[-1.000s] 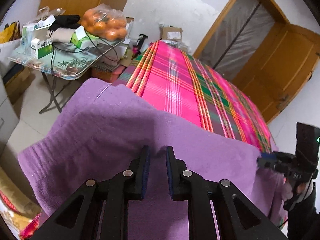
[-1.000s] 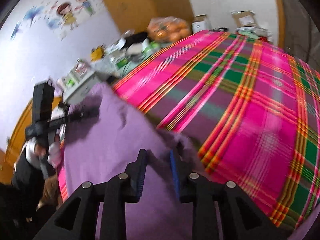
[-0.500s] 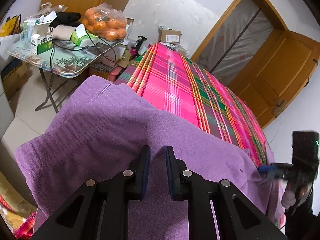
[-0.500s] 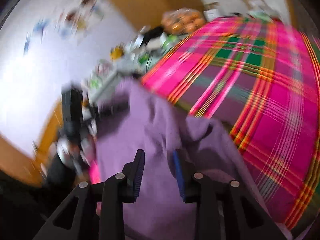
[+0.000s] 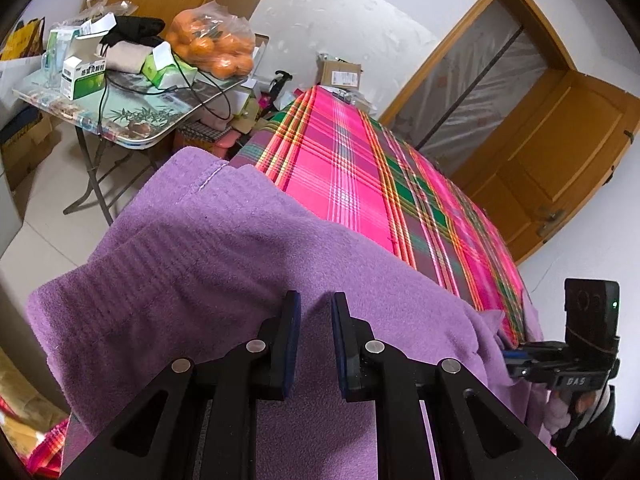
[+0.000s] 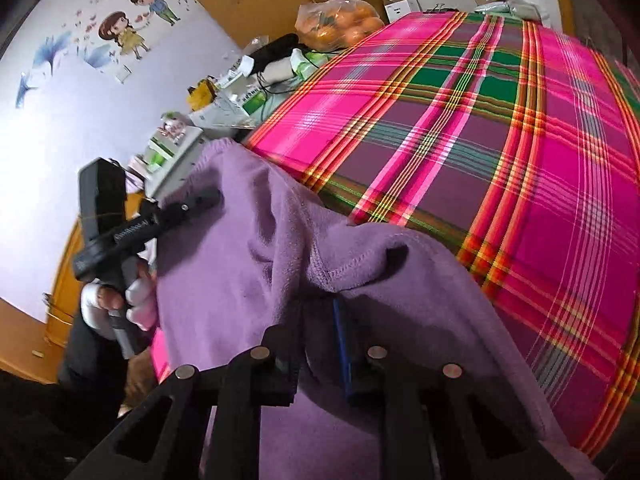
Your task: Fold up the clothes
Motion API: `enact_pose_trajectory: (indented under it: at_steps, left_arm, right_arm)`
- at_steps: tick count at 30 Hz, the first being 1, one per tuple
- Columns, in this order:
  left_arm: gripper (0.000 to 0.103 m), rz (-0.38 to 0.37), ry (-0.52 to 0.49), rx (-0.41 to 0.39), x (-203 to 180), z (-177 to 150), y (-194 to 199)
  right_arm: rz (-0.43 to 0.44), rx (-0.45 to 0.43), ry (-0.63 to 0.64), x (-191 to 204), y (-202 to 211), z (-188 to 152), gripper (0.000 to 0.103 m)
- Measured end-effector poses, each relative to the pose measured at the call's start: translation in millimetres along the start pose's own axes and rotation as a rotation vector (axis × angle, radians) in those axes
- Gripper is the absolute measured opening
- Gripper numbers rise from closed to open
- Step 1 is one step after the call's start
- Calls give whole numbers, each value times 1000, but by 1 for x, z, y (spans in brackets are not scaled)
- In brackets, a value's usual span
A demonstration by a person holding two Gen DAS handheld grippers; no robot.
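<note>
Since the frame one second back, my right jaws (image 6: 318,344) have sunk into the purple garment (image 5: 224,276), and a raised fold of it now stands between them where flatter cloth lay before. Those jaws are closing at this moment; whether the pads already press the fold cannot be told, because the cloth hides the fingertips. My left jaws (image 5: 313,320) have kept their place and their narrow gap. Purple cloth fills that gap from below, but a grip cannot be confirmed from this angle.

Position of the task item: the purple garment lies at the near end of the bed, partly on the pink plaid bedspread (image 5: 360,168) and partly draped over the near edge. Its ribbed hem (image 5: 132,280) hangs toward the left in the left wrist view. A stitched edge (image 6: 352,268) curls up just ahead of my right jaws.

In the right wrist view, the person's left hand (image 6: 120,304) grips the handle of the left unit. Beyond the bed stands a folding desk (image 5: 132,136) carrying boxes and a bag of oranges (image 5: 212,48).
</note>
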State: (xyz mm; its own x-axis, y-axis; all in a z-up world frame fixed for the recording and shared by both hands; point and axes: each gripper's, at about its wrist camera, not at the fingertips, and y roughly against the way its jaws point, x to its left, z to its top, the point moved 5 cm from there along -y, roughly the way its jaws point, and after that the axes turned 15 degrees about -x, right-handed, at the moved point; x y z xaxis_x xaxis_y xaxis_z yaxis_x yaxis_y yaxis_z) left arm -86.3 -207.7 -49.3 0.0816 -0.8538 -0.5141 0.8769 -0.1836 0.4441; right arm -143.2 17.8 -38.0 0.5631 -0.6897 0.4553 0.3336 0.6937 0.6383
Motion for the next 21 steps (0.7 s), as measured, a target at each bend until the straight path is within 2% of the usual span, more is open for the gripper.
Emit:
enact_pose_trajectory:
  at_steps: [1, 5, 9, 11, 12, 13, 14, 21]
  left_arm:
    - [16, 0, 1, 0, 0, 0, 0]
    - [16, -1, 2, 0, 1, 1, 0]
    - [16, -1, 3, 0, 1, 0, 0]
    - [16, -2, 3, 0, 1, 0, 0]
    - [16, -1, 3, 0, 1, 0, 0]
    - [16, -2, 3, 0, 1, 0, 0]
    - [16, -2, 4, 0, 1, 0, 0]
    - [16, -5, 7, 0, 1, -1, 0]
  right_arm:
    - [-9, -3, -8, -1, -1, 0, 22]
    - [2, -19, -90, -9, -2, 4, 25]
    - [64, -64, -302, -29, -2, 13, 30]
    - [79, -76, -344, -34, -6, 16, 31]
    - [87, -71, -341, -32, -8, 17, 29]
    - [95, -65, -339, -31, -11, 19, 13]
    - [100, -66, -334, -31, -11, 22, 7]
    - [104, -170, -353, -55, 16, 71, 5]
